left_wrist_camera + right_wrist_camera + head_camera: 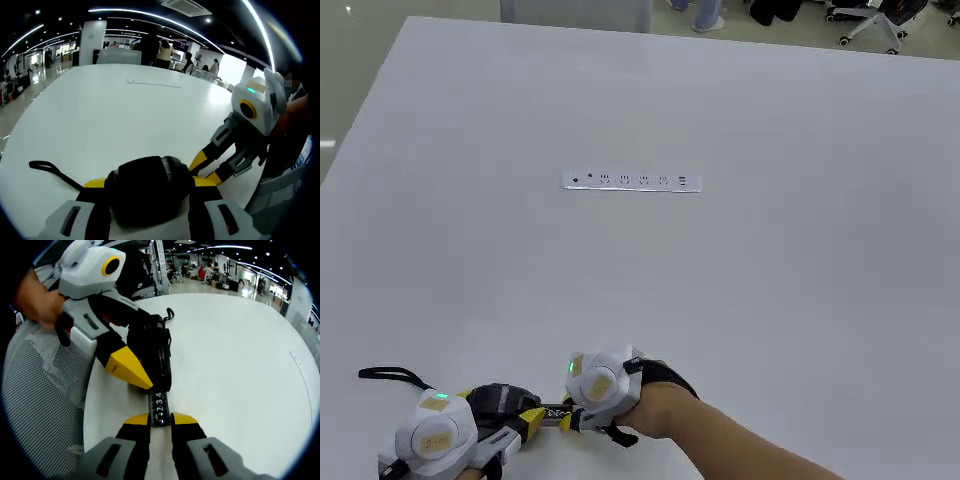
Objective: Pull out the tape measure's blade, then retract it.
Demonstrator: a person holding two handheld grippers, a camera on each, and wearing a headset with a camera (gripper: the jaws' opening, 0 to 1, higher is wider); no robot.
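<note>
Right gripper (160, 418) pinches blade (159, 406) — left gripper (150, 182) clamps case (152, 347).

In the head view the left tool (500, 408) runs off the bottom edge and covers much of the tape measure (498, 397); the numbers on the blade (550, 412) are too small to read there. A forearm (740, 442) is cut off by the same edge. In the right gripper view the blade's tip is hidden between the jaws of the right tool (161, 419). The power strip's (631, 181) markings on the bench (770, 250) are too small to make out.
</note>
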